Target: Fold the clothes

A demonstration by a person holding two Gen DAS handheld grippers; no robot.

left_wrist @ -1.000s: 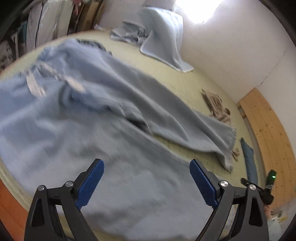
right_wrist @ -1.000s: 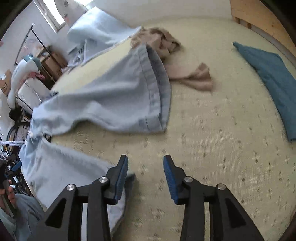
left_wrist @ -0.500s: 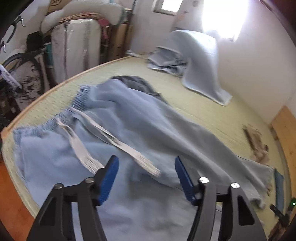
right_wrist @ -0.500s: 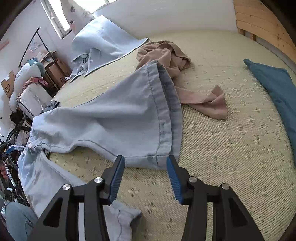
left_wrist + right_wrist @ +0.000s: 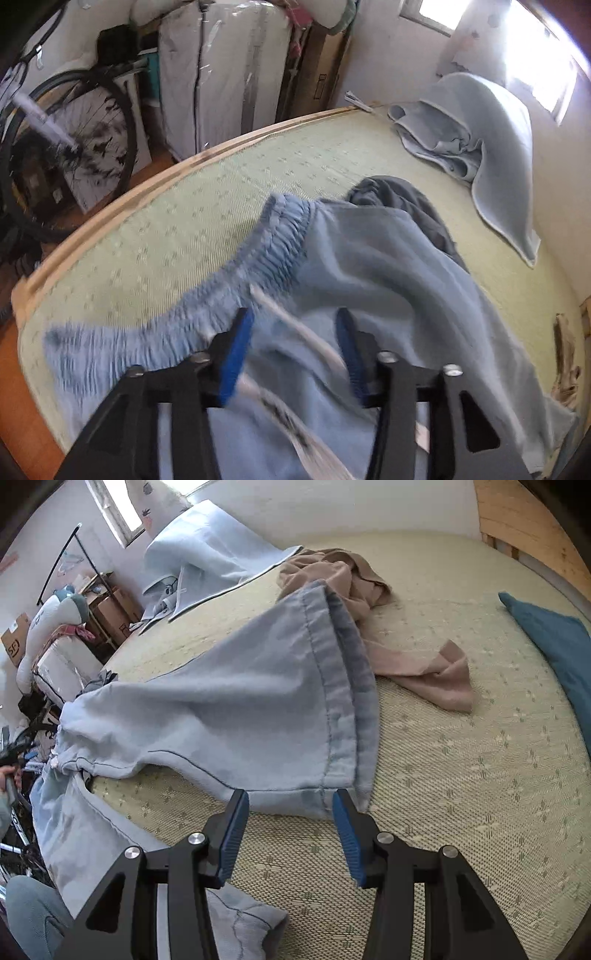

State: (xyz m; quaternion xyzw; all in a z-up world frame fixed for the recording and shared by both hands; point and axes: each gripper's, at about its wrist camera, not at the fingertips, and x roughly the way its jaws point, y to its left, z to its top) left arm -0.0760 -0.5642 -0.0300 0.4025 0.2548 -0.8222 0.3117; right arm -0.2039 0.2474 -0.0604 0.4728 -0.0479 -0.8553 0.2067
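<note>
1. Since half a second ago, both grippers have moved in on the light blue trousers (image 5: 236,709): the left gripper (image 5: 293,350) now sits over the gathered waistband (image 5: 236,284), and the right gripper (image 5: 288,827) has come up to the hem of the far leg (image 5: 332,716).
2. Left claw stands moderately apart with nothing clamped; the white drawstring (image 5: 295,332) runs between its fingers, too smeared by blur to tell if it touches them.
3. Right claw is likewise apart and empty, its tips at the hem edge.
4. Trousers lie spread on the woven mat (image 5: 461,775). The near leg (image 5: 92,830) is cut off by the gripper body.
5. A dark garment (image 5: 406,199) is partly hidden under the trousers.
6. The tan garment (image 5: 406,657) is tucked partly behind the hem; the teal cloth (image 5: 554,638) is cut off at the frame edge.
</note>
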